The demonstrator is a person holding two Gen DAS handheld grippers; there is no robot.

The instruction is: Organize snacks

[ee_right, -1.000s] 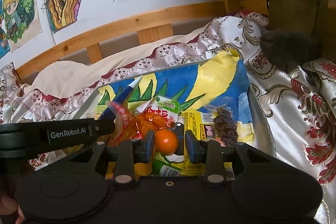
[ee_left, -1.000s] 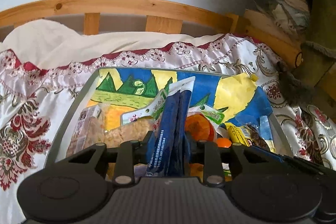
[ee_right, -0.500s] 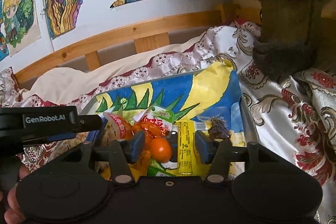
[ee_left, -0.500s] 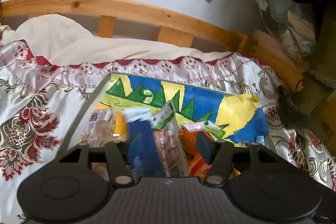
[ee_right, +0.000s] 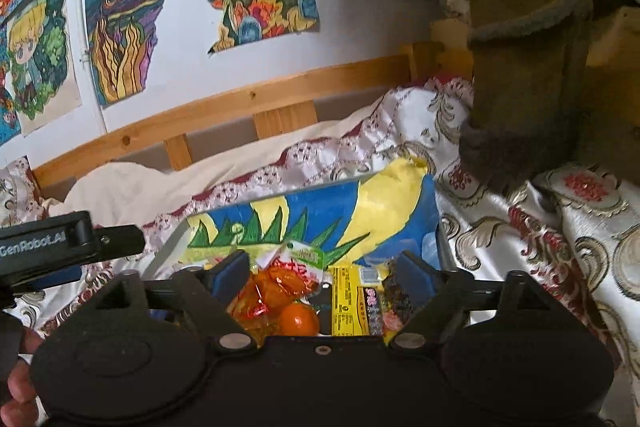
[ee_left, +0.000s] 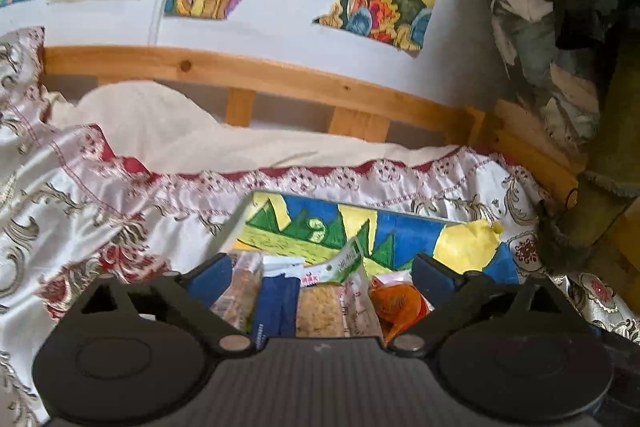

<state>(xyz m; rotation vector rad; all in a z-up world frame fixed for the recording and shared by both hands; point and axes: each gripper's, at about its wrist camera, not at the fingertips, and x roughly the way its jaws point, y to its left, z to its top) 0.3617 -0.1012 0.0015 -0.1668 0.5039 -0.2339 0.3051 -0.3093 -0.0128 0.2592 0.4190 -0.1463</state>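
A tray [ee_left: 240, 217] lined with a blue, yellow and green drawing lies on the patterned bedspread and holds the snacks. In the left wrist view my left gripper [ee_left: 322, 273] is open and empty above a dark blue packet [ee_left: 276, 307], a cracker packet [ee_left: 320, 309] and an orange wrapper [ee_left: 398, 303]. In the right wrist view my right gripper [ee_right: 322, 267] is open and empty above an orange ball-shaped snack [ee_right: 298, 319], a red-orange wrapper [ee_right: 276, 285] and a yellow bar packet [ee_right: 348, 301]. The tray also shows there [ee_right: 170, 249]. The left gripper's body [ee_right: 60, 245] shows at the left.
A wooden bed rail [ee_left: 256, 73] runs behind the bedspread [ee_left: 80, 195], with drawings on the wall above. An olive-brown hanging fabric [ee_right: 524, 75] drops over the bed at the right. A cream sheet [ee_left: 160, 131] lies behind the tray.
Both grippers opened and pulled up and back from the tray. The left let go of the dark blue packet; the right let go of the orange ball-shaped snack. Both lie in the tray.
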